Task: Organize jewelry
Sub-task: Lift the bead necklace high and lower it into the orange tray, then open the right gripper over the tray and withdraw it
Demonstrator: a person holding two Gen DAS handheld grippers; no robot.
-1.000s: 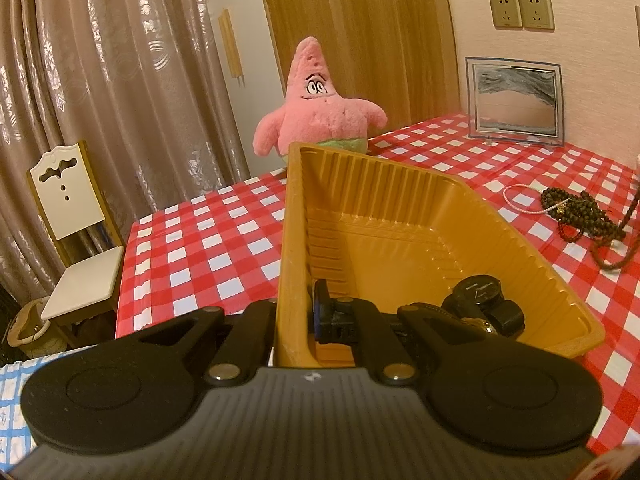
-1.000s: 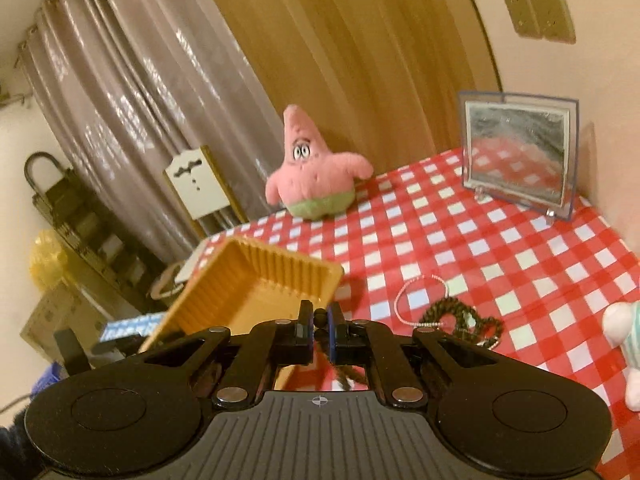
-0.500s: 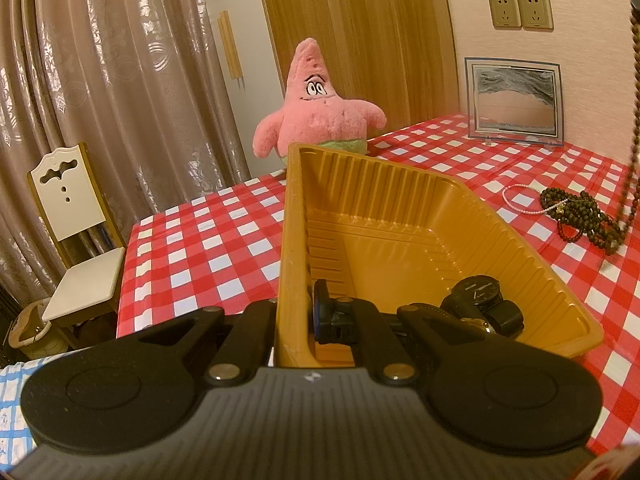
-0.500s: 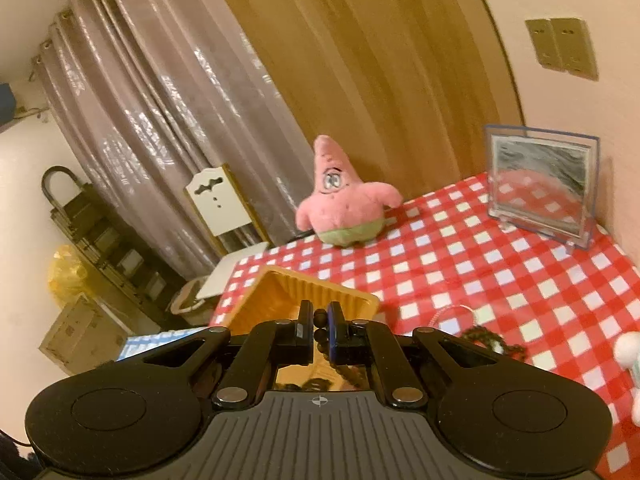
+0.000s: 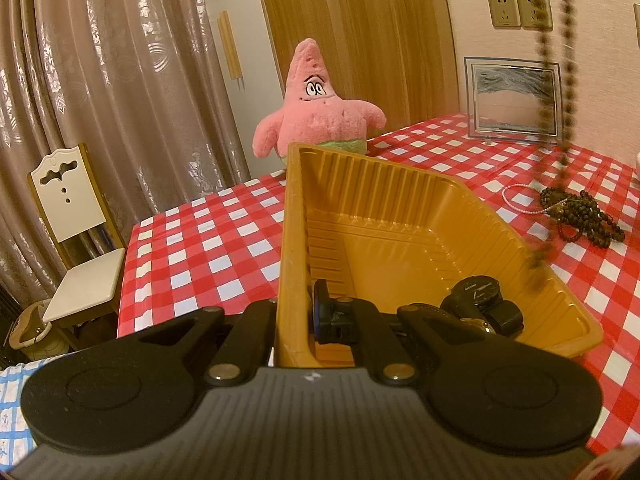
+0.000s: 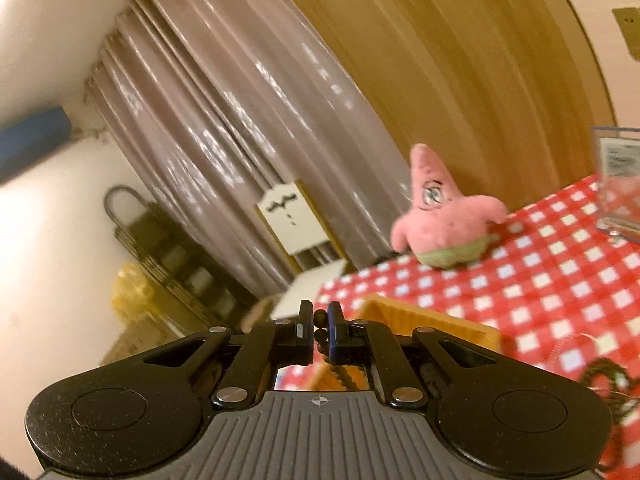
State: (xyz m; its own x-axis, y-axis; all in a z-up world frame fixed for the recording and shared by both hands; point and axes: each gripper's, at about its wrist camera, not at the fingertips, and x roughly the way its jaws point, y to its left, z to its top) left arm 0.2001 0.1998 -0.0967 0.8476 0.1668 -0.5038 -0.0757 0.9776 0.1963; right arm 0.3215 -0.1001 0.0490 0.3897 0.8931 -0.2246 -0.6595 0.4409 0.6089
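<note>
My left gripper (image 5: 294, 316) is shut on the near left wall of the orange plastic tray (image 5: 400, 240), which rests on the red checked tablecloth. A black watch (image 5: 480, 296) lies in the tray's near right corner. My right gripper (image 6: 320, 332) is shut on a brown bead necklace (image 6: 320, 334). In the left wrist view that necklace (image 5: 560, 80) hangs as a long loop from the top right, its lower end just above the tray's right rim. More dark beads (image 5: 580, 212) and a thin pink bead string (image 5: 516, 200) lie on the cloth to the tray's right.
A pink star plush (image 5: 320, 108) sits at the table's far edge behind the tray. A framed picture (image 5: 512, 100) stands by the wall at the back right. A white chair (image 5: 72, 232) stands left of the table, before the curtains.
My right gripper has risen and swung left with the necklace, lifting it off the cloth so it now dangles over the tray's right side. The left gripper and tray have kept still.
</note>
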